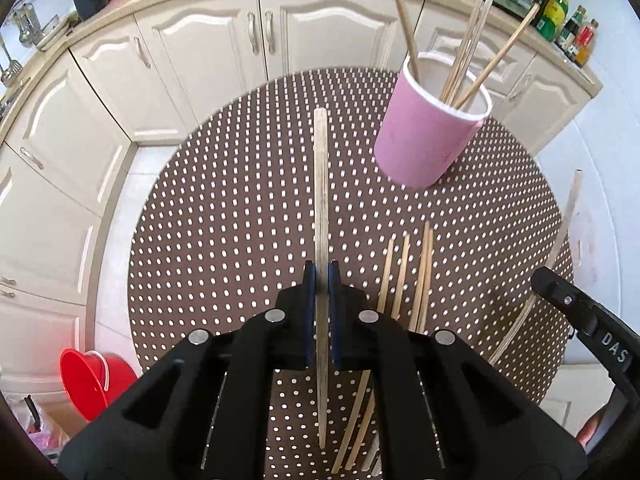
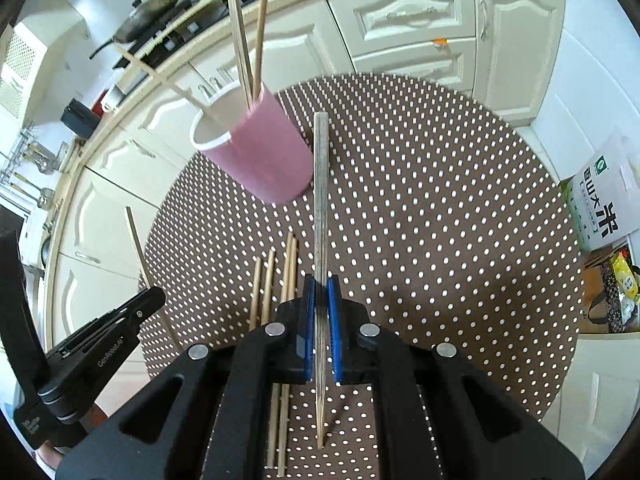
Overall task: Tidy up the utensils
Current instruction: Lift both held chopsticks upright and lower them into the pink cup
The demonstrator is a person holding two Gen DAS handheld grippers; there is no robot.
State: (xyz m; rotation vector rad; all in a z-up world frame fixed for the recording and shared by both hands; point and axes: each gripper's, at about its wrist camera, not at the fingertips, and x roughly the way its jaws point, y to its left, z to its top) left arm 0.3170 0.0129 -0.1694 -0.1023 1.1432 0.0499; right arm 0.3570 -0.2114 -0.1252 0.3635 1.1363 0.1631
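Left wrist view: left gripper (image 1: 321,270) clamped on a pale chopstick (image 1: 321,184), blue pads (image 1: 308,304) pressed tight on both sides, the stick running forward above the dotted round table (image 1: 224,208). Ahead and to the right, pink cup (image 1: 430,136) on the table, four chopsticks standing in it. Just right of the fingers, loose chopsticks (image 1: 404,276) lying side by side on the cloth. At far right, the other gripper's black body, another stick reaching past the table edge.

Right wrist view: right gripper (image 2: 321,280) closed on a greyish chopstick (image 2: 321,200), held between the blue pads (image 2: 333,320), tip close beside the pink cup (image 2: 260,148). Loose chopsticks (image 2: 276,280) left of the fingers, flat on the dotted round table (image 2: 440,220). Left gripper at lower left, one stick in it.
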